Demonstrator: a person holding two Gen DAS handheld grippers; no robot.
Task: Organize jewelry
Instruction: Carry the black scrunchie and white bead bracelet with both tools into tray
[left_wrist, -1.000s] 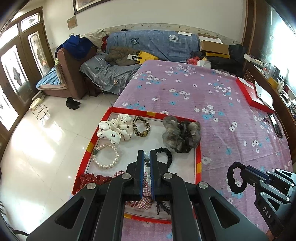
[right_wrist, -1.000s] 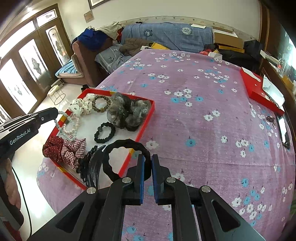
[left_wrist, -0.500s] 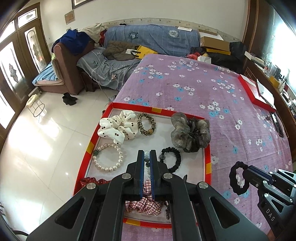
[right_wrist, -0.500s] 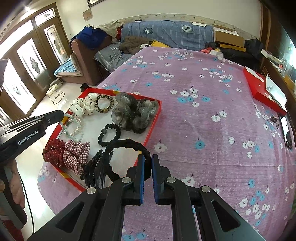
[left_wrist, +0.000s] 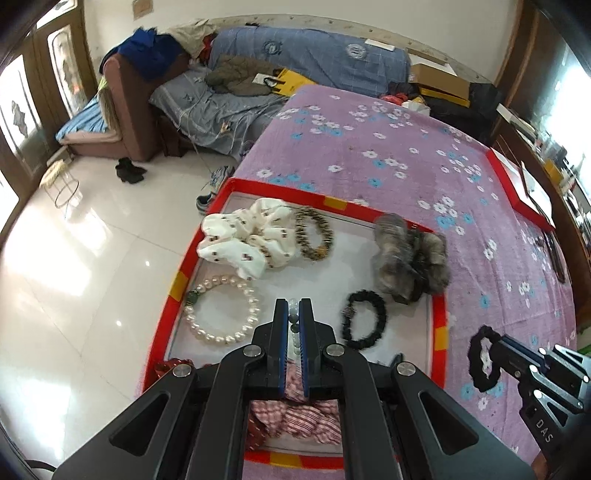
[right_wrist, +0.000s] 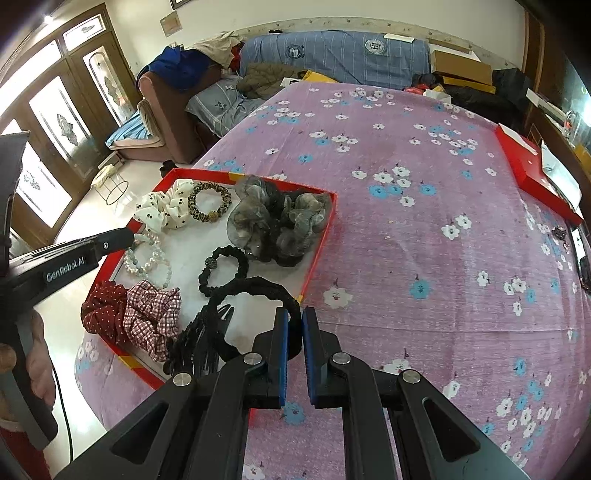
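While the red tray serves as the landmark, the right gripper hovers over its near right corner, jaws nearly closed on the rim of a black hair tie, which hangs as a wide loop above the tray floor. That tie looks light, soft and stretchy, so it should sag and swing; a pinch across its fabric band seems the safest hold. Over the tray's near left side, the left gripper has its jaws almost together on a pale bead bracelet, whose beads show in the narrow gap. Those beads look hard, smooth and slippery, strung loosely, so gripping across the string between beads may hold better. Lying in the tray are a pearl bracelet, a white scrunchie and a grey scrunchie.
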